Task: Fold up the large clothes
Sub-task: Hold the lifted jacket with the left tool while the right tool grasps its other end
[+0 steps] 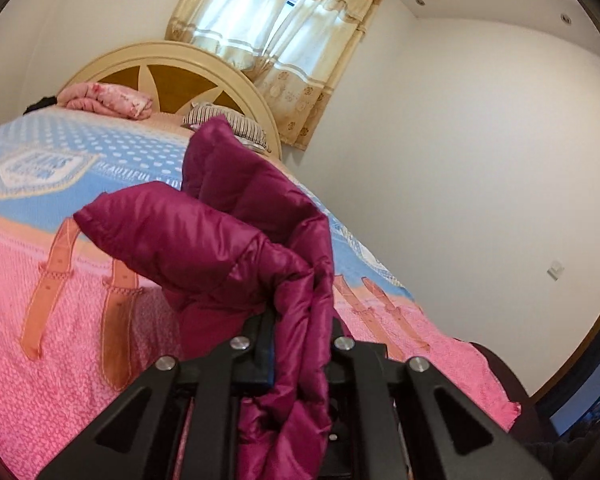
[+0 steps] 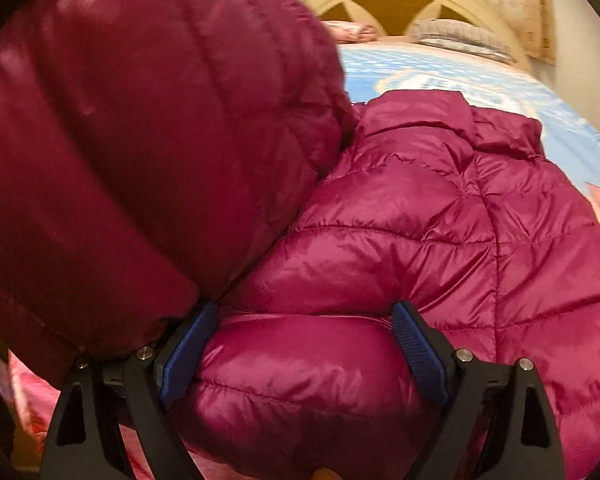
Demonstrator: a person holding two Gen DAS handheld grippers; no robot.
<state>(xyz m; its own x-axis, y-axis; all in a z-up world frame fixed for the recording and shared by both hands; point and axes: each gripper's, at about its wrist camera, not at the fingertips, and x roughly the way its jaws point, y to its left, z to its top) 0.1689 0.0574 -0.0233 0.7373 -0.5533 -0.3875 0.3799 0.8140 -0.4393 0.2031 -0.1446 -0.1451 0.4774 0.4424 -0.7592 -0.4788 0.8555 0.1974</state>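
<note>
- Clamping a bunched fold of the magenta quilted puffer jacket (image 1: 220,240) in the left gripper (image 1: 300,344), fingers pressed together on the fabric — lifting it above the pink and blue patterned bedspread (image 1: 60,280).
- Spreading wide, the right gripper (image 2: 304,344), blue ribbed pads (image 2: 188,352) straddling a puffy section of the jacket (image 2: 420,220) — not pinching it.
- Resting on the bed, most of the jacket, with the cream arched headboard (image 1: 172,60) beyond.

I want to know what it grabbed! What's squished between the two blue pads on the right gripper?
A puffy fold of the magenta jacket sits between the blue pads of the right gripper, shown in the right wrist view.
</note>
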